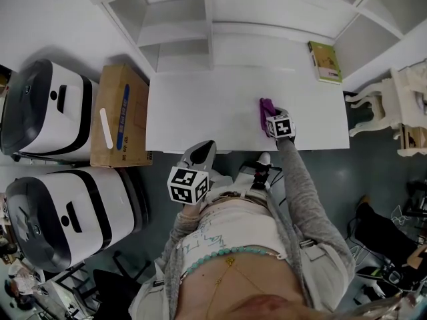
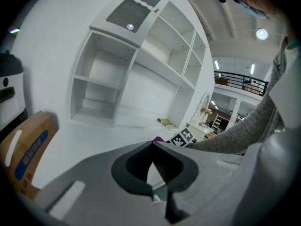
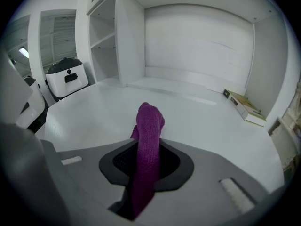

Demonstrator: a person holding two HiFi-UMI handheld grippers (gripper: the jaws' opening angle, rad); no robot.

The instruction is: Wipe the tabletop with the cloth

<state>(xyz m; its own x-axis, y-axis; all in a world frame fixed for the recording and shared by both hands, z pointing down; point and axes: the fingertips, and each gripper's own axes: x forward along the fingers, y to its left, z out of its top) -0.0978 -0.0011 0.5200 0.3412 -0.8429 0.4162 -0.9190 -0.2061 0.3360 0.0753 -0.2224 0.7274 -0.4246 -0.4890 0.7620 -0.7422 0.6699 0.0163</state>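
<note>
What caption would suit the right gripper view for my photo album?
Right gripper clamped on a purple cloth over a white tabletop, a book lying at the far right.

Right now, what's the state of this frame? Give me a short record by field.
surface: white tabletop
cloth: purple cloth, over the tabletop's front right
right gripper: shut on the purple cloth
left gripper: shut, empty, off the table by the person's waist
other: green book at rear right; cardboard box left of table
</note>
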